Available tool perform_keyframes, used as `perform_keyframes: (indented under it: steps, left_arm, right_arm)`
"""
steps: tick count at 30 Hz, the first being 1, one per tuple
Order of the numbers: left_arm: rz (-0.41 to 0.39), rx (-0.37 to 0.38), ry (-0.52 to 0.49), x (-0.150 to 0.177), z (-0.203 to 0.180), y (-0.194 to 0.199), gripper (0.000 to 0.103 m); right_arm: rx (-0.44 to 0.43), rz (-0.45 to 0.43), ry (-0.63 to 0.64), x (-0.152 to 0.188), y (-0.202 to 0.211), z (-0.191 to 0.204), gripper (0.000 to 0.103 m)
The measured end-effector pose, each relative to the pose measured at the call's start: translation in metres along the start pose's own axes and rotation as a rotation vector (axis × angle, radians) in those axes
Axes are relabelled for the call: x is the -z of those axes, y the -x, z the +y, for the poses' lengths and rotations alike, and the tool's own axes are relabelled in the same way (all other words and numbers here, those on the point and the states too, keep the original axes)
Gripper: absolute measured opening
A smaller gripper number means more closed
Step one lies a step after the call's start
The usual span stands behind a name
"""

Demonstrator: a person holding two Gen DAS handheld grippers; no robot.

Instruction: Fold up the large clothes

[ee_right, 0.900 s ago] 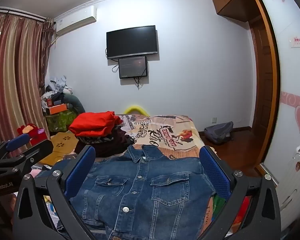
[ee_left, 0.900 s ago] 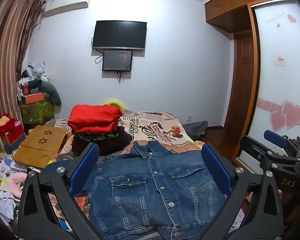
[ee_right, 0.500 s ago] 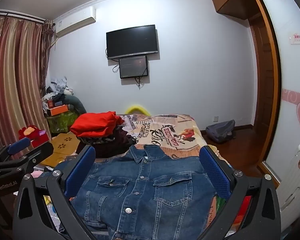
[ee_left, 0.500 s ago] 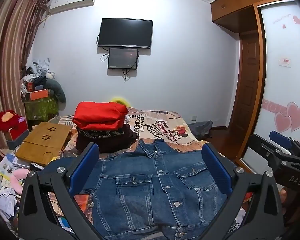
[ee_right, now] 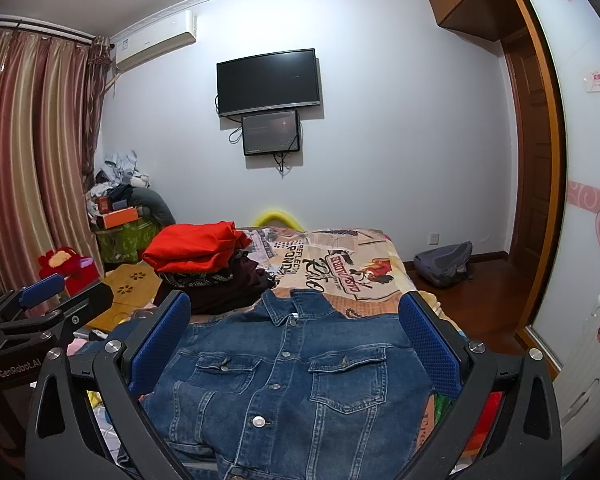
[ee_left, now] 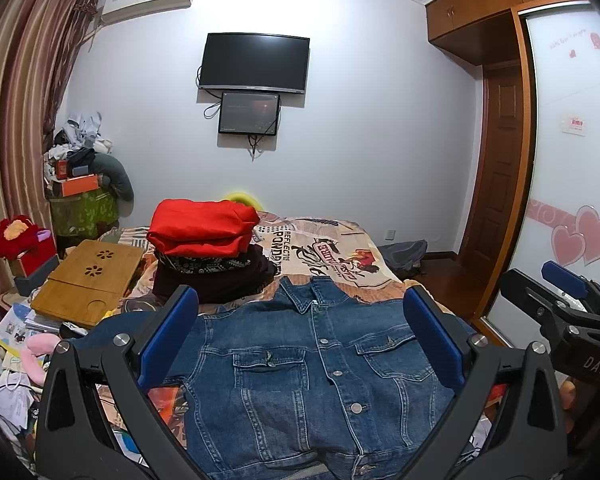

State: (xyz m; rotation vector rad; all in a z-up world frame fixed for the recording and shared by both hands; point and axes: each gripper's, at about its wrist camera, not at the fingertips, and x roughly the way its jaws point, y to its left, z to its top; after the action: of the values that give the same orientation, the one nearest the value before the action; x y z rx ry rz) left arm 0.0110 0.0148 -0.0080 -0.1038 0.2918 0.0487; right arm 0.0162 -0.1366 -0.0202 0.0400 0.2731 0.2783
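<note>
A blue denim jacket [ee_left: 312, 364] lies front up and buttoned on the bed, collar towards the far wall; it also shows in the right wrist view [ee_right: 292, 376]. My left gripper [ee_left: 300, 320] is open and empty, held above the jacket's near half. My right gripper [ee_right: 296, 320] is open and empty, also above the jacket. The right gripper shows at the right edge of the left wrist view [ee_left: 560, 304]. The left gripper shows at the left edge of the right wrist view [ee_right: 40, 312]. The jacket's sleeves and lower hem are largely hidden.
A pile of folded clothes with a red garment on top [ee_left: 204, 228] sits on the printed bedspread [ee_left: 332, 248] behind the jacket. A wooden lap desk [ee_left: 88, 276] and clutter lie left. A grey backpack [ee_right: 444, 264] sits on the floor right, by the wardrobe door [ee_left: 572, 200].
Both grippers have risen and tilted up slightly, so the jacket sits lower in both views. The jacket has not moved and both grippers stay open.
</note>
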Motion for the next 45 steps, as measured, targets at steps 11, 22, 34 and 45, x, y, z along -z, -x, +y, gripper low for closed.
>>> perform_keyframes:
  steps: [11,22,34,45]
  left_arm:
    - [0.006,0.001,-0.003,0.0024,0.0,-0.0023,0.103]
    - [0.005,0.004,-0.008,0.0011,-0.0019,-0.0009,0.103]
    - [0.005,0.002,-0.011,0.0016,-0.0034,-0.0016,0.103]
    - [0.007,0.002,-0.009,0.0022,-0.0031,-0.0031,0.103]
  right_arm:
    - [-0.004,0.007,-0.006,0.0005,-0.0013,-0.0011,0.103]
    - [-0.006,0.011,-0.012,0.0019,-0.0016,-0.0023,0.103]
    - [-0.006,0.016,-0.016,0.0027,-0.0021,-0.0007,0.103]
    - [-0.005,0.022,-0.019,0.0046,-0.004,-0.001,0.103]
